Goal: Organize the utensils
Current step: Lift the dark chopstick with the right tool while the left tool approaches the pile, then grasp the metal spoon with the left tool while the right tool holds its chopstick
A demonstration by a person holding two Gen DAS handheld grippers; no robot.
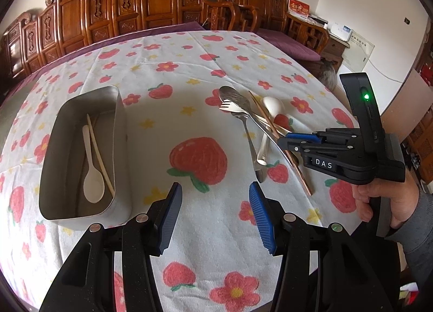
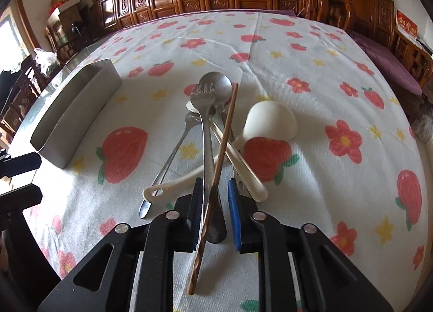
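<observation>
1. My right gripper (image 2: pixel 215 212) sits low at the near end of the utensil pile (image 2: pixel 213 128), pads either side of a metal spoon (image 2: pixel 207 122) handle and a wooden chopstick (image 2: pixel 216 174); whether they're pinching yet, I can't tell.
2. Left gripper (image 1: pixel 215 214) hangs spread wide, holding nothing, just beside the steel tin (image 1: pixel 81 155).
3. That tin already holds a pale spoon (image 1: pixel 92 174) and a chopstick.
4. Steel handle looks stiff and slick, I'd guess; the chopstick's light and could roll. Best pinch mid-handle, squarely.
</observation>
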